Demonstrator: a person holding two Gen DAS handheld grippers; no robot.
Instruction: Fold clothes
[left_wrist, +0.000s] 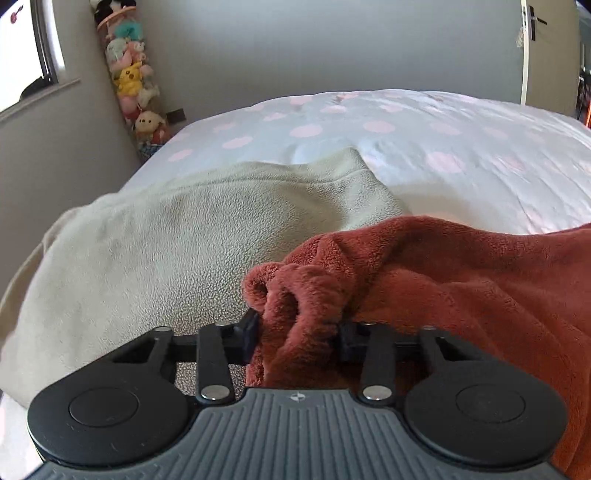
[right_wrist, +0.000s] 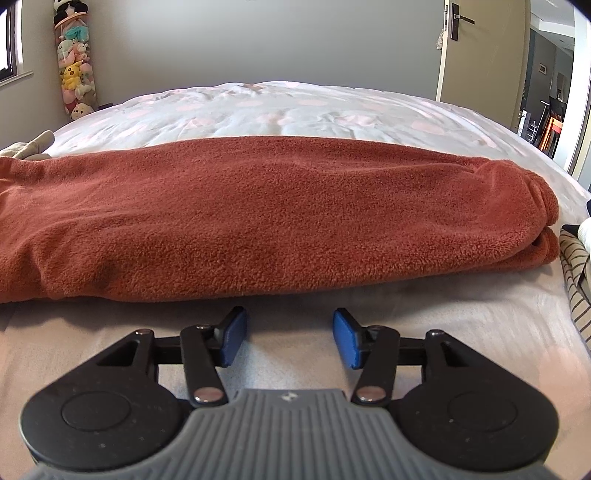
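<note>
A rust-red fleece garment (right_wrist: 277, 210) lies folded in a long band across the bed, in the right wrist view. My right gripper (right_wrist: 290, 332) stands open just in front of its near edge, blue pads apart, with only the sheet between them. In the left wrist view, a bunched end of the rust-red fleece (left_wrist: 461, 288) is pinched between the fingers of my left gripper (left_wrist: 299, 325), which is shut on it. The fabric hides the inner faces of the fingers. A cream fleece garment (left_wrist: 166, 240) lies spread to the left, under and beyond that gripper.
The bed cover (left_wrist: 443, 140) is pale with pink spots and stretches back to a grey wall. A column of plush toys (left_wrist: 129, 74) hangs in the left corner. A striped garment (right_wrist: 576, 273) lies at the right edge. An open door (right_wrist: 480, 48) stands far right.
</note>
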